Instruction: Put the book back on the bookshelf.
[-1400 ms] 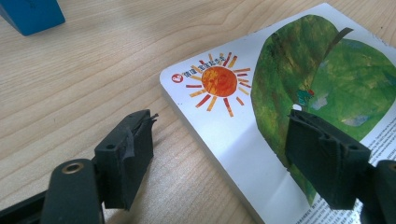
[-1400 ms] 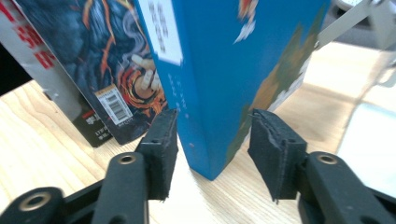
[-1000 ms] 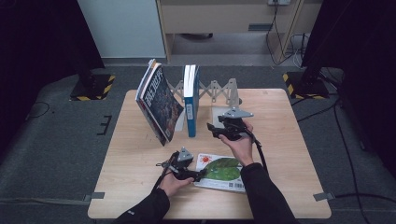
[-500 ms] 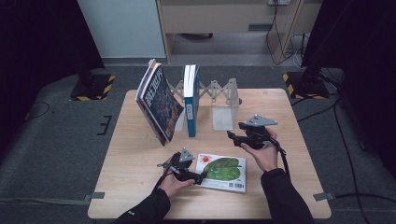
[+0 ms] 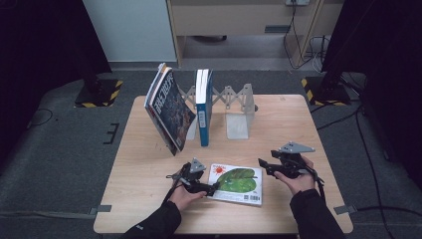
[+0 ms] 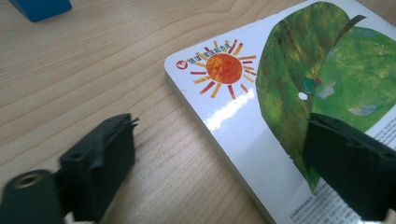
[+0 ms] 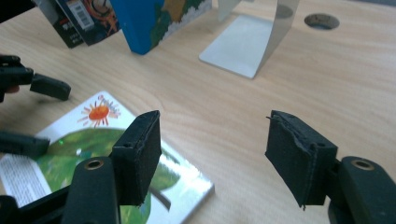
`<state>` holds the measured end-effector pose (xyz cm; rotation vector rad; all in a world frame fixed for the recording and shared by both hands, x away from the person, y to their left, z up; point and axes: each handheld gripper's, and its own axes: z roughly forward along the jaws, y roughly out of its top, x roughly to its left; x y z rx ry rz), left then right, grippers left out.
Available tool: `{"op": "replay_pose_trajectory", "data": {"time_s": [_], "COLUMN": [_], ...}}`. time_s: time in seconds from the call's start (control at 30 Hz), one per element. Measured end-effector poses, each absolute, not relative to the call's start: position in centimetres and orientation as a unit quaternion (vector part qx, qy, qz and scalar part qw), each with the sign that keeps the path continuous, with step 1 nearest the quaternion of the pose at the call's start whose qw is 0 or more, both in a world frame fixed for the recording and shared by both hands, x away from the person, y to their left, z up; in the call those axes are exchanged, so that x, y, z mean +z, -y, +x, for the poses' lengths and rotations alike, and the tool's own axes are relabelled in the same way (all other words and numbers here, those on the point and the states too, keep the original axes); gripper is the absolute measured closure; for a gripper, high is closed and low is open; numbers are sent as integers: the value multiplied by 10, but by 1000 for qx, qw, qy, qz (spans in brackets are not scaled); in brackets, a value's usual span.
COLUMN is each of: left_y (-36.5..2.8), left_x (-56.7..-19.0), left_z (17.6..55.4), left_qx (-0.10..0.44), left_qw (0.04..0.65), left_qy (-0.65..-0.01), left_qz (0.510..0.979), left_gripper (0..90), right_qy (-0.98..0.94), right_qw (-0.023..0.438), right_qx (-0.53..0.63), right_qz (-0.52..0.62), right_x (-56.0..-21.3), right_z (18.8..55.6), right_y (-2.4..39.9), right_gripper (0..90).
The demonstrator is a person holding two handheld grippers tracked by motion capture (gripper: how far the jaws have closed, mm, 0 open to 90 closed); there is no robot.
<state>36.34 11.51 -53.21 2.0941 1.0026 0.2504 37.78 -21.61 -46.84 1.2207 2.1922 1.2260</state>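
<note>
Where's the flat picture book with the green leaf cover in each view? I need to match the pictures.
High view: the leaf book lies flat near the table's front edge, between the two hands.
Left gripper view: it takes up the right half, its edge between the jaws.
Right gripper view: lower left, partly behind the left jaw.
Shared landmark: the orange sun on its cover.

On the counter (image 5: 149, 164) a green picture book (image 5: 236, 183) lies flat near the front edge. The left claw (image 5: 213, 188) sits at its left edge, jaws apart; the right claw (image 5: 263, 166) hovers just right of it. Behind stand a leaning dark book (image 5: 171, 112), an upright blue book (image 5: 203, 107) and a metal bookend (image 5: 238, 119).
</note>
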Motion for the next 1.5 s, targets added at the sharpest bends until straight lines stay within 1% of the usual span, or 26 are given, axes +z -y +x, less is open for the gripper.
{"op": "replay_pose_trajectory", "data": {"time_s": [0.23, 0.43, 0.6, 0.67, 0.93, 1.03, 1.4, 1.5], "left_y": [-116, -113, -113, -112, -108, -109, -108, -109], "left_x": [-528, -526, -526, -526, -526, -526, -526, -525], "left_z": [358, 355, 355, 355, 353, 353, 354, 354], "left_qx": [78, 58, 56, 55, 50, 47, 48, 45], "left_qw": [390, 393, 390, 391, 392, 394, 395, 402], "left_qy": [-397, -399, -403, -402, -395, -399, -397, -402], "left_qz": [827, 827, 826, 826, 829, 827, 827, 822], "left_gripper": [241, 301, 322, 333, 361, 367, 363, 368], "right_qy": [-768, -793, -806, -810, -807, -801, -791, -791], "right_qw": [162, 157, 149, 136, 111, 101, 105, 104], "right_qx": [440, 404, 384, 379, 385, 398, 408, 406], "right_qz": [437, 428, 424, 426, 433, 436, 443, 446], "right_x": [-482, -496, -506, -511, -519, -522, -525, -525], "right_z": [363, 357, 359, 360, 361, 362, 372, 376], "right_y": [226, 220, 214, 211, 205, 202, 202, 202], "right_gripper": [355, 436, 490, 507, 532, 529, 542, 524]}}
